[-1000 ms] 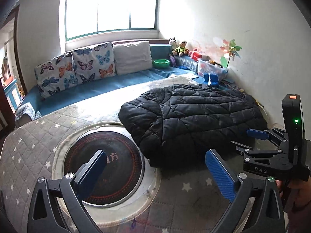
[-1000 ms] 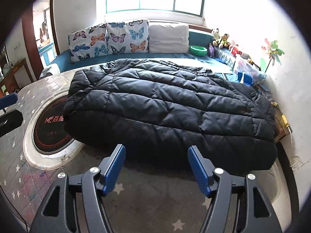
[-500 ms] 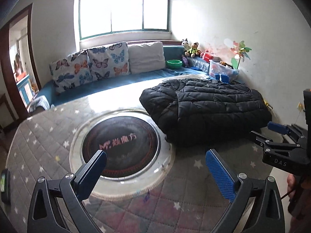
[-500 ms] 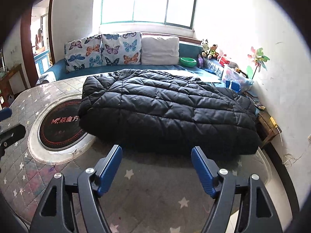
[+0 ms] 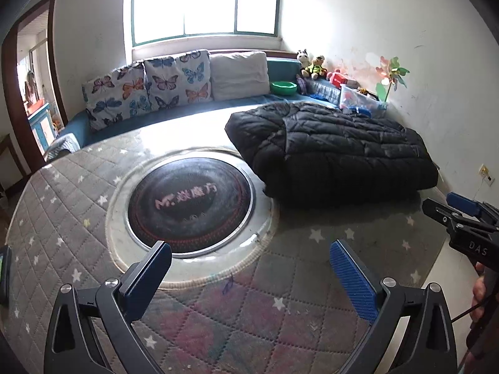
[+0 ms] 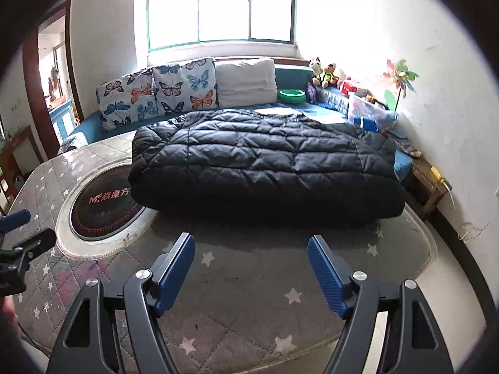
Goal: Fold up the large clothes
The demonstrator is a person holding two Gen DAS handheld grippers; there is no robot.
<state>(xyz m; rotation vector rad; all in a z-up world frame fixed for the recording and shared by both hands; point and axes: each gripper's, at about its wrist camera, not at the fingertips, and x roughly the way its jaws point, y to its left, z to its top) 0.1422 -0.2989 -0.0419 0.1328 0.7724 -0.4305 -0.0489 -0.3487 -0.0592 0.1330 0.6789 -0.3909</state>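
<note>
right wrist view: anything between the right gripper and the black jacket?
Nothing. In the right wrist view only bare star-print table cover separates the open right gripper from the jacket; its fingertips stop short of the near edge.

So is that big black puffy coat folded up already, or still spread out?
Folded. The black coat lies as a thick rectangular bundle on the table, one layer doubled over another, no sleeves sticking out.

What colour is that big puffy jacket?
Black, quilted; the puffy jacket shows best in the right wrist view.
</note>
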